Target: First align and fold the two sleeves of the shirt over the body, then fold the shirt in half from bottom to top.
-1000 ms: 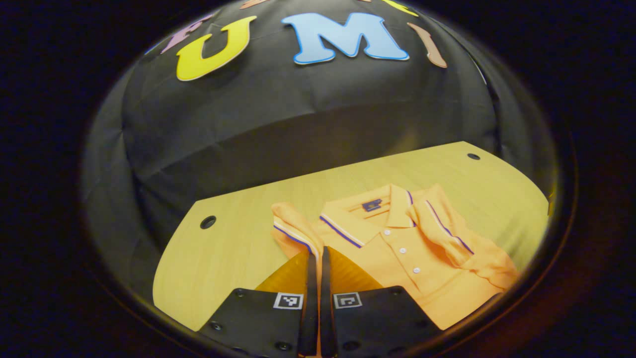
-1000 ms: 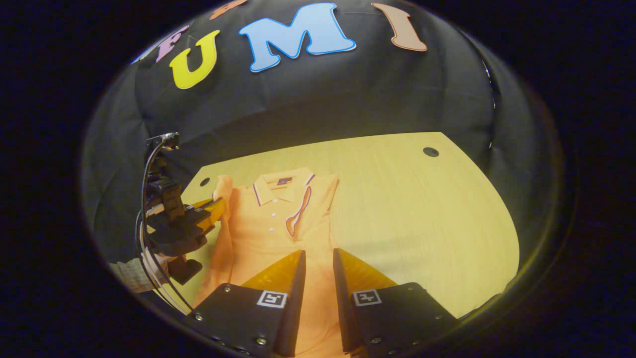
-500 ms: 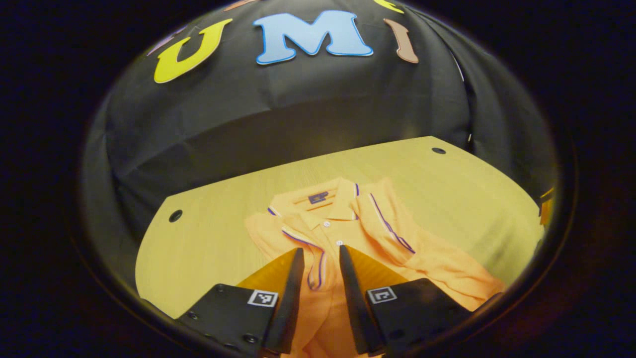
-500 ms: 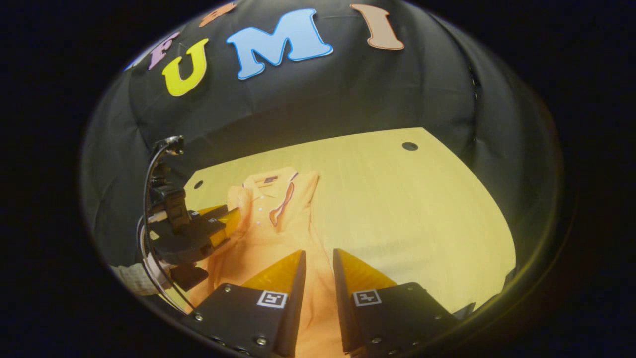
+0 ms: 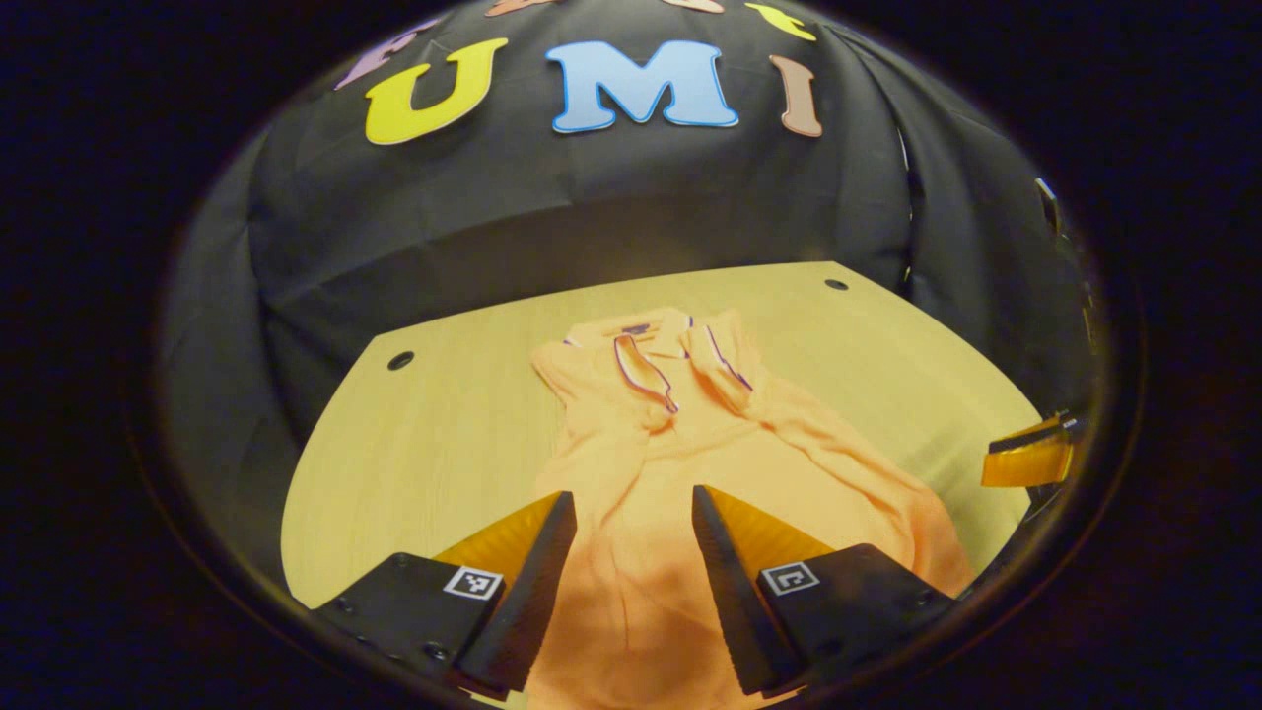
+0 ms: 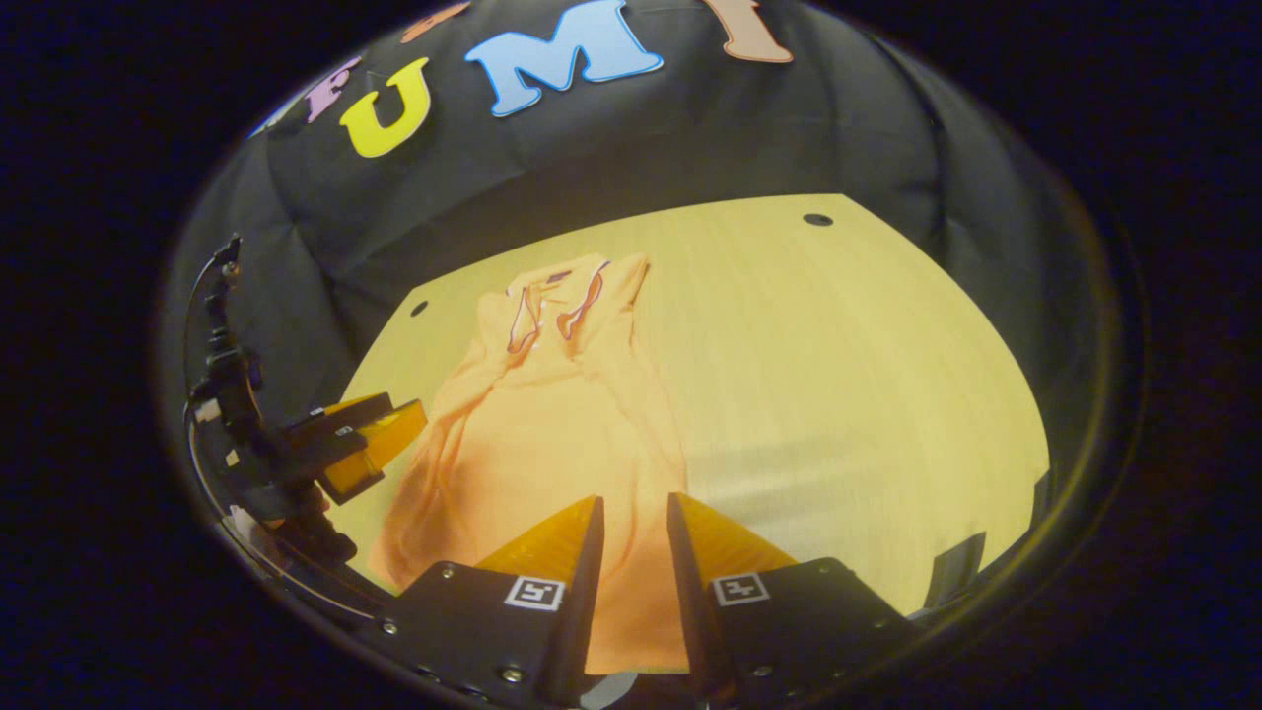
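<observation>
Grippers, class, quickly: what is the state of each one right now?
Left gripper: open, empty, above the shirt.
Right gripper: slightly open, holding nothing.

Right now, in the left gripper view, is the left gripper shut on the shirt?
No: the left gripper stands open, its two fingers spread apart above the shirt and holding no cloth.

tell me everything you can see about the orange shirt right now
The orange shirt is a polo of soft knit-looking fabric, lying face up on the wooden table, collar toward the booth's far wall. The collar and sleeve cuffs carry thin dark and white stripes. Both sleeves are folded in over the chest, their striped cuffs lying close together below the collar. The body runs long and narrow toward the near edge, with some wrinkles. The bottom-to-top fold is not yet done. The left gripper is open above the lower body, not pressing on it.
</observation>
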A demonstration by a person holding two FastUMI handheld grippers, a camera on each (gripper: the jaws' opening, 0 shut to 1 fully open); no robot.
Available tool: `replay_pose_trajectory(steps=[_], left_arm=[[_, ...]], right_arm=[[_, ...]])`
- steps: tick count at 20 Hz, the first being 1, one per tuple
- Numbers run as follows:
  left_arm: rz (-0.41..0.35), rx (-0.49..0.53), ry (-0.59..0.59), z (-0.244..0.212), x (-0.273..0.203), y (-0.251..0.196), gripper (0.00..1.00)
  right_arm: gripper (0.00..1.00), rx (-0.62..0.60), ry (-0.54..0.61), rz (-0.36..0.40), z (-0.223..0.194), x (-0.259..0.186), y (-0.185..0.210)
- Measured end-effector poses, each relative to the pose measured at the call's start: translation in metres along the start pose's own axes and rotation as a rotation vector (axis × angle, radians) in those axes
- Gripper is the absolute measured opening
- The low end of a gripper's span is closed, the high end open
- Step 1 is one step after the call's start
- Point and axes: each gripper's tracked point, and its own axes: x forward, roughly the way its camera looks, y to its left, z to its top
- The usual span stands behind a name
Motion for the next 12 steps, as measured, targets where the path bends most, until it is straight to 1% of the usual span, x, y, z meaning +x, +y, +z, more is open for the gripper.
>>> replay_pose_trajectory(steps=[1, 2, 3, 4, 6, 8, 12], left_arm=[[0.008, -0.009, 0.026, -0.018, -0.014, 0.000, 0.81], [0.016, -0.022, 0.055, -0.037, -0.025, 0.000, 0.88], [0.026, -0.044, 0.076, -0.052, -0.038, -0.001, 0.88], [0.034, -0.069, 0.095, -0.066, -0.049, 0.000, 0.95], [0.060, -0.107, 0.133, -0.091, -0.064, 0.003, 0.96], [0.078, -0.130, 0.170, -0.111, -0.073, 0.007, 0.96], [0.081, -0.161, 0.257, -0.150, -0.079, 0.011, 0.95]], right_arm=[[0.43, -0.007, 0.017, 0.001, -0.009, 0.000, 0.000], [0.51, -0.010, 0.035, 0.008, -0.020, -0.001, 0.002], [0.59, -0.018, 0.049, 0.003, -0.028, -0.003, 0.001], [0.62, -0.031, 0.064, -0.003, -0.034, -0.003, 0.000], [0.82, -0.049, 0.092, -0.011, -0.049, -0.003, 0.000], [0.82, -0.055, 0.133, -0.019, -0.065, -0.002, 0.001], [0.82, -0.081, 0.220, -0.047, -0.094, 0.000, 0.000]])
